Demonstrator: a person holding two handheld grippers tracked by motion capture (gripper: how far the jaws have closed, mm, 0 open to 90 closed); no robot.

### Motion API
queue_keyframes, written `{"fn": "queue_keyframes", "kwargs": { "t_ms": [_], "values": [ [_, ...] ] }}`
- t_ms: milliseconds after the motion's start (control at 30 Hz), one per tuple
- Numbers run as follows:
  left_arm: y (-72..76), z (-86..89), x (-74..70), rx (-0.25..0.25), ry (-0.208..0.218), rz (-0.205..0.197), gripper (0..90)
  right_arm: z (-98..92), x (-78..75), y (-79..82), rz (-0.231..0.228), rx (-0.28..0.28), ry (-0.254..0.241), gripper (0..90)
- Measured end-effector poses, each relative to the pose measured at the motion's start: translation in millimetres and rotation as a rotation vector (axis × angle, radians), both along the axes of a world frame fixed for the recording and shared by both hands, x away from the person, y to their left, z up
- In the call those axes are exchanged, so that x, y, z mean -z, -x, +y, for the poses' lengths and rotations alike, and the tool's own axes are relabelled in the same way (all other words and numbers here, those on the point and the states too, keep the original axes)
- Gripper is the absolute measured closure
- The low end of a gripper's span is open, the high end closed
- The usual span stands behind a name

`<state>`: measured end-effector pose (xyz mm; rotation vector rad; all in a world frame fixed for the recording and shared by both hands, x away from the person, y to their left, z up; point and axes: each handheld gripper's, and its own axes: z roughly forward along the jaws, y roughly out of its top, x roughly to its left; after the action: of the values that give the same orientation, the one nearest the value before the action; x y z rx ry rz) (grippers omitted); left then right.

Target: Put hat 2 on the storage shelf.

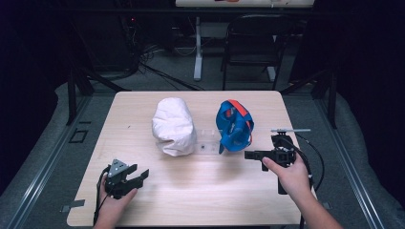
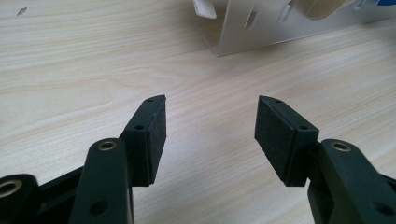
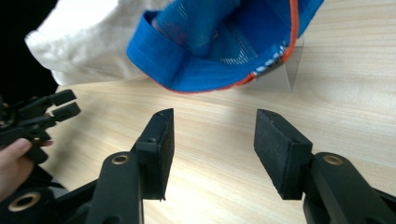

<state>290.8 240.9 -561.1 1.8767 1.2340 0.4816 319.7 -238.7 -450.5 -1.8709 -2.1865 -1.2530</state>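
On the worktop [image 1: 191, 200], a cloth bundle [image 1: 173, 125] sits at frame centre with a cap [image 1: 234, 125] just to its right on a clear stand [image 1: 208, 141] between them. Lower left lies the left gripper [image 1: 136, 177]; the right gripper [image 1: 250, 155] is right of the cap.

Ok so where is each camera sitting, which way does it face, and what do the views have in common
High view: above the person's side, looking forward and down at the table; both forearms, left hand-held gripper and right hand-held gripper show.
Left gripper view: rides the left hand-held gripper, low over the wood, facing a clear stand.
Right gripper view: rides the right hand-held gripper, facing the blue cap and white cap.
Shared: high and right gripper views both show both caps.
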Motion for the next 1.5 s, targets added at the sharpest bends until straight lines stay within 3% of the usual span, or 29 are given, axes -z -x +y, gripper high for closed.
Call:
{"fn": "queue_keyframes", "kwargs": {
  "t_ms": [433,567,733,833,1133,1500],
  "values": [
    [0.0,-2.5,1.2,0.006,-0.003,0.005,43.7,8.9,39.8,27.0,-0.095,0.014,0.038,48.4],
    [0.2,-2.3,1.0,0.008,-0.003,0.004,43.7,7.0,49.2,27.1,-0.088,0.030,-0.004,48.9],
    [-0.3,-1.3,0.9,0.005,-0.003,0.005,43.7,5.0,58.3,29.7,-0.119,0.040,-0.010,48.9],
    [-0.4,-1.4,1.0,0.006,-0.004,0.005,43.7,3.3,64.0,31.3,-0.133,0.049,-0.041,48.9],
    [-0.4,-1.4,0.8,0.008,-0.001,0.004,43.7,1.3,75.0,36.7,-0.199,0.050,-0.035,48.9],
    [1.9,-3.1,-2.0,0.019,-0.010,0.000,43.8,-0.1,89.4,41.2,-0.195,0.064,-0.047,49.4]
  ]
}}
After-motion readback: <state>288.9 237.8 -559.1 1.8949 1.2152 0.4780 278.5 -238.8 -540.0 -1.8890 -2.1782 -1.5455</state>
